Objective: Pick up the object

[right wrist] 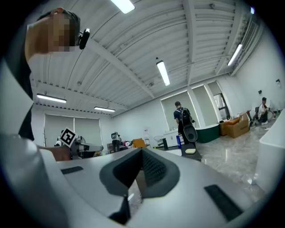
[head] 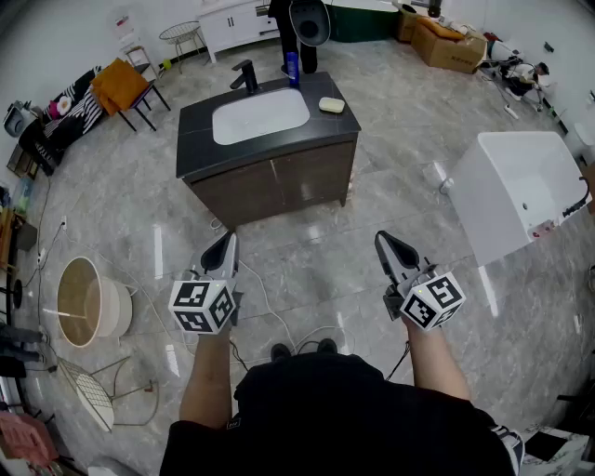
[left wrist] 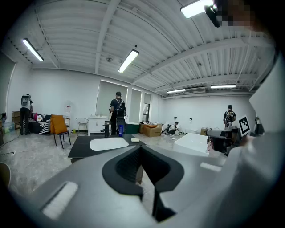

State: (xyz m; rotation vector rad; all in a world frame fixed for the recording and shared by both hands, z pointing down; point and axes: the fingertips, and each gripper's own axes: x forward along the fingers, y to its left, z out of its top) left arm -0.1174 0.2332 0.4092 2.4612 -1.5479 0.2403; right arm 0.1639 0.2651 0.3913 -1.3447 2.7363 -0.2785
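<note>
A dark-topped vanity (head: 200, 125) with a white basin (head: 260, 115) stands ahead of me on the marble floor. On its top are a black faucet (head: 246, 74), a blue bottle (head: 293, 68) and a pale bar of soap (head: 332, 105). My left gripper (head: 226, 242) and right gripper (head: 383, 242) hang side by side well short of the cabinet, both shut with nothing in them. The left gripper view shows the basin (left wrist: 108, 143), the bottle (left wrist: 120, 130) and the soap (left wrist: 135, 140) beyond the closed jaws. In the right gripper view the soap (right wrist: 190, 151) lies far off.
A white bathtub (head: 521, 191) stands at the right. A round basket (head: 84, 302) and a wire rack sit at the left. An orange chair (head: 125, 85) and cardboard boxes (head: 451, 45) are further back. A person (head: 302, 23) stands behind the vanity. A cable (head: 279, 316) trails across the floor.
</note>
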